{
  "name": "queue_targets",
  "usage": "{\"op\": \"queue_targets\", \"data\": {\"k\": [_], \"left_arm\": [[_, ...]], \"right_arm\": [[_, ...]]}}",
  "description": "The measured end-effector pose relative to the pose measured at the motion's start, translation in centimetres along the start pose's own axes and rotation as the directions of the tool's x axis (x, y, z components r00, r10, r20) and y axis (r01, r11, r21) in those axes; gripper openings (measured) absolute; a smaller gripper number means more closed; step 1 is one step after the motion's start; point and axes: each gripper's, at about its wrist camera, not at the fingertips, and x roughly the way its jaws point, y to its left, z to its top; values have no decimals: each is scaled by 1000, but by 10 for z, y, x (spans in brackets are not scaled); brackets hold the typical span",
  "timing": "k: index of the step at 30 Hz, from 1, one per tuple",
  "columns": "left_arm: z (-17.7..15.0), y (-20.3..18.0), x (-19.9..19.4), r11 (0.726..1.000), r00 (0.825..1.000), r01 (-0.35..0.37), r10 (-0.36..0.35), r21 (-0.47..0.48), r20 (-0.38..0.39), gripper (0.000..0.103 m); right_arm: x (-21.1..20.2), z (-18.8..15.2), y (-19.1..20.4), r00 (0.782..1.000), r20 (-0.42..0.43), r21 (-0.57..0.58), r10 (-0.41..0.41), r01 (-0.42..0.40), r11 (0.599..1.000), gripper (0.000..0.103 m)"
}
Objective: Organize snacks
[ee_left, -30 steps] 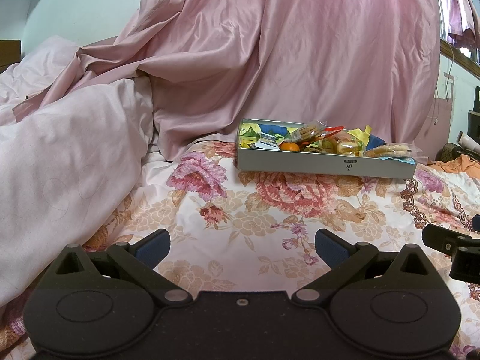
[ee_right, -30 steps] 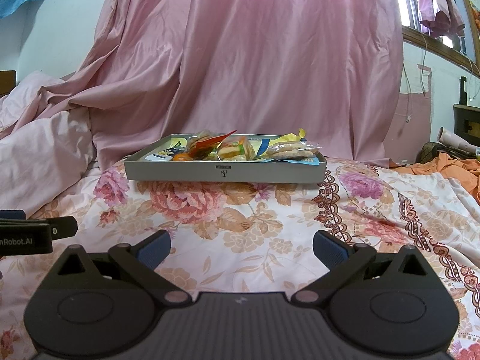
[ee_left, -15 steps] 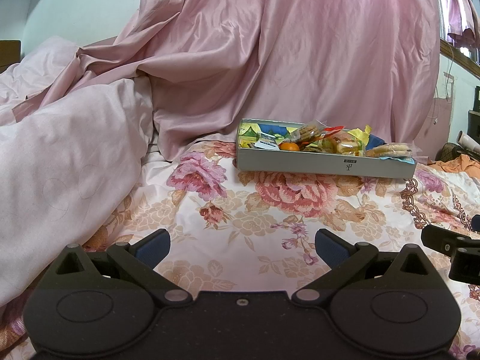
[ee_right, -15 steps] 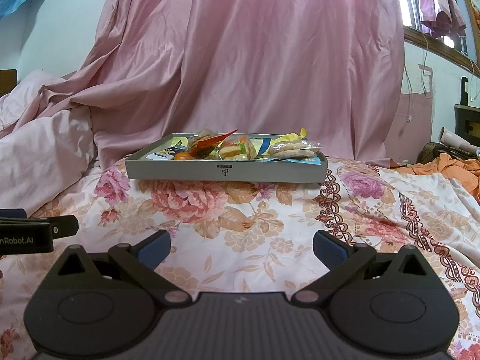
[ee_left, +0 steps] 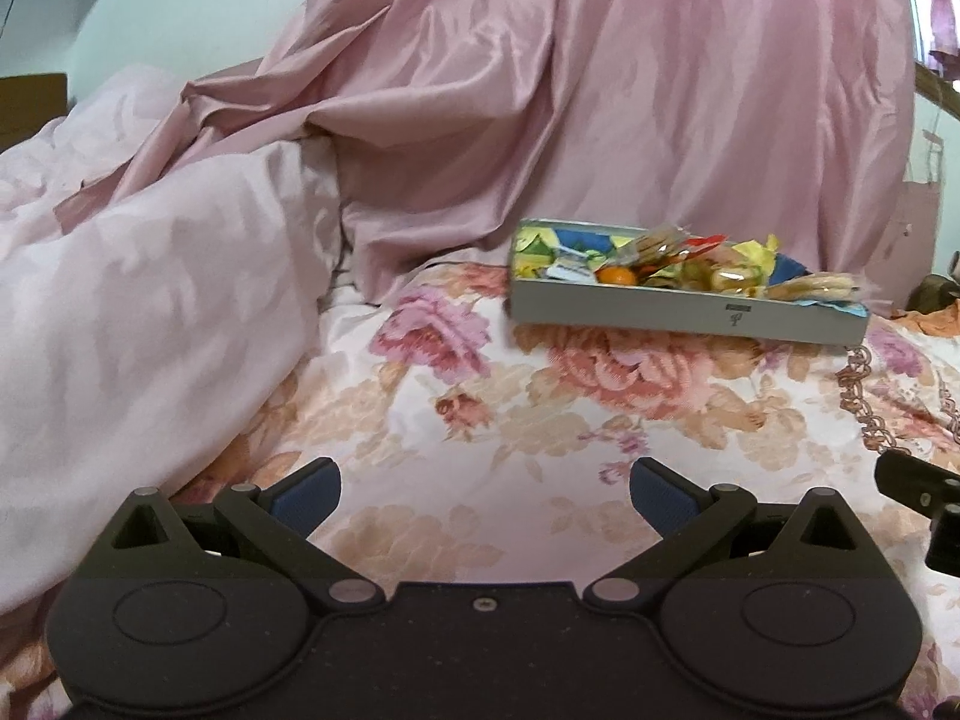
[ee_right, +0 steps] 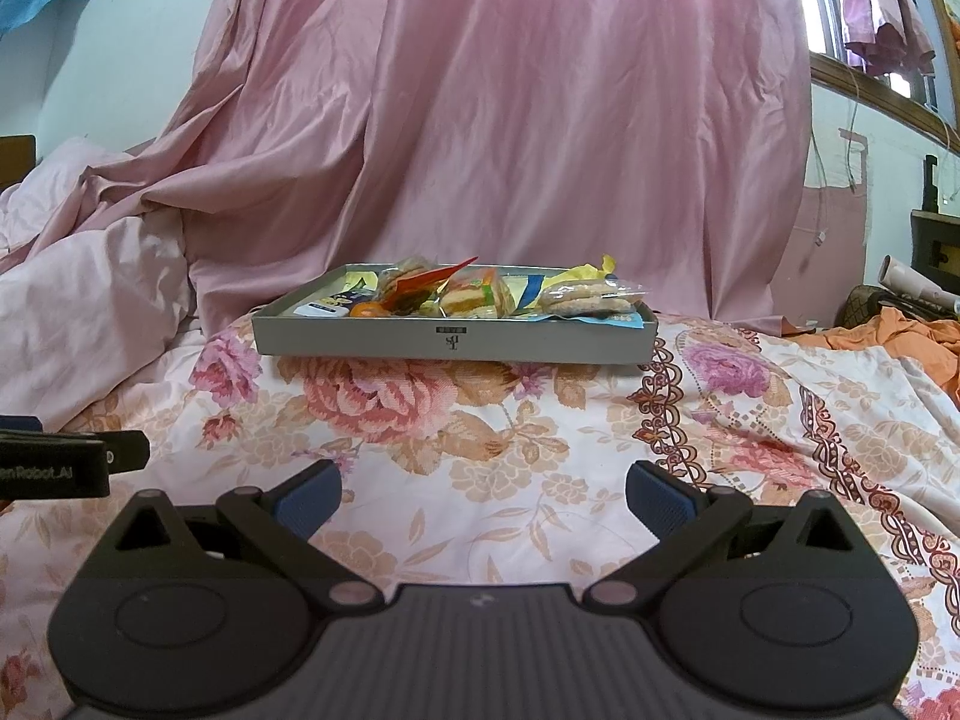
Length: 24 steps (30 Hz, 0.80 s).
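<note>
A shallow grey tray [ee_left: 684, 311] [ee_right: 450, 349] sits on the floral bedspread ahead of both grippers. It holds several wrapped snacks, a small orange [ee_left: 617, 276] [ee_right: 367, 310] and a packet of round biscuits [ee_left: 816, 285] [ee_right: 585, 299]. My left gripper [ee_left: 483, 495] is open and empty, low over the bed, well short of the tray, which lies ahead and to its right. My right gripper [ee_right: 483, 498] is open and empty, straight in front of the tray and well short of it.
A pale pink quilt [ee_left: 138, 324] is heaped on the left. A pink satin sheet [ee_right: 510, 120] hangs behind the tray. Orange cloth [ee_right: 900, 336] lies at the far right. Each gripper's side shows at the other view's edge.
The left view has shifted slightly, so the tray sits a little further right and lower in it. The right gripper has edged a little closer to the tray. Both stay open.
</note>
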Motion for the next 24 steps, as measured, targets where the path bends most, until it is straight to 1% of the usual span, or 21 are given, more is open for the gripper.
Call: {"op": "queue_targets", "data": {"k": [10, 24], "left_arm": [[1, -3, -1, 1000, 1000, -3, 3, 23, -12, 102], [1, -2, -1, 1000, 1000, -6, 6, 24, -6, 102]], "right_arm": [[0, -1, 4, 1000, -7, -1, 3, -3, 1000, 103], [0, 0, 4, 1000, -9, -1, 2, -2, 1000, 103]]}}
